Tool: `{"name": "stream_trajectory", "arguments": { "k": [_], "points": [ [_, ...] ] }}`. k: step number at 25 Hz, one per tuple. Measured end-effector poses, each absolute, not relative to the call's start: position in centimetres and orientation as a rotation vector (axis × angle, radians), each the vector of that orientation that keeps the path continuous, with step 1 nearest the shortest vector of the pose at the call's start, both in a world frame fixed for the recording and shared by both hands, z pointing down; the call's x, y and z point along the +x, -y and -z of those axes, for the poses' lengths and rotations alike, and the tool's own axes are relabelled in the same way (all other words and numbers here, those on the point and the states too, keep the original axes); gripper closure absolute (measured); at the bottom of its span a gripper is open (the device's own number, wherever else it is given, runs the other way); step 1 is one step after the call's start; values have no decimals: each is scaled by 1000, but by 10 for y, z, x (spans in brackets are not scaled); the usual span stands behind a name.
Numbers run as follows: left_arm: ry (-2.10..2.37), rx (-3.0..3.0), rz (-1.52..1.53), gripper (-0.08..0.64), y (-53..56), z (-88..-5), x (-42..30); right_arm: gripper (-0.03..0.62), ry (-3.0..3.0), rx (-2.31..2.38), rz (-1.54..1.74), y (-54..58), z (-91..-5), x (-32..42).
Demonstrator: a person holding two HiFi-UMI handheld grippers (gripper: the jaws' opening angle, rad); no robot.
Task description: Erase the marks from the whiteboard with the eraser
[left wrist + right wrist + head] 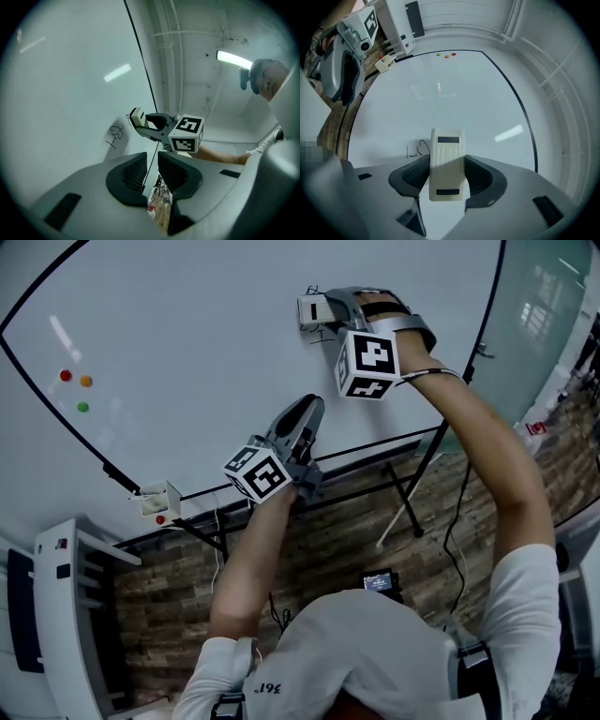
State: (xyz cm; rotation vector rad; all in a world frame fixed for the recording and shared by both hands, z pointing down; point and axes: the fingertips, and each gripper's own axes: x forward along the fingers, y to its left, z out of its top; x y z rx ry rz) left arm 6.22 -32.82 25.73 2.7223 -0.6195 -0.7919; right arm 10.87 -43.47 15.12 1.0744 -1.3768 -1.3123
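**Eraser at the marks, wiping about to begin**

The right gripper holds the eraser firmly. Its 2 jaws are closed on the eraser's sides, and the pale block stands out forward between them, toward the whiteboard. In the head view this gripper is raised high, with the eraser against or very near the board surface. From these views I cannot tell if it really touches.

The marks are a few small dark strokes, and they are not yet wiped. In the right gripper view they lie just beside the eraser, on its left.

The left gripper takes no part now. Its jaws stand only a little apart and nothing is between them (through the narrow gap one sees only the board's edge and the floor). It hangs lower than the right one, in front of the board.

In my judgement, the step in hand is bringing the eraser onto the marks. The next move calls for pressing the eraser's face flat on the board and sliding it sideways over the strokes. The pressure should be even, so that the block does not turn in the jaws.
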Motion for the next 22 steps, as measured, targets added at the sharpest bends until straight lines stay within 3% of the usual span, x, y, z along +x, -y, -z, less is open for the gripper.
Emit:
{"name": "stream_trajectory", "arguments": {
  "k": [22],
  "points": [
    [760,2811,876,485,359,-186,73,341,1299,1234,1506,465,8,114]
  ]
}}
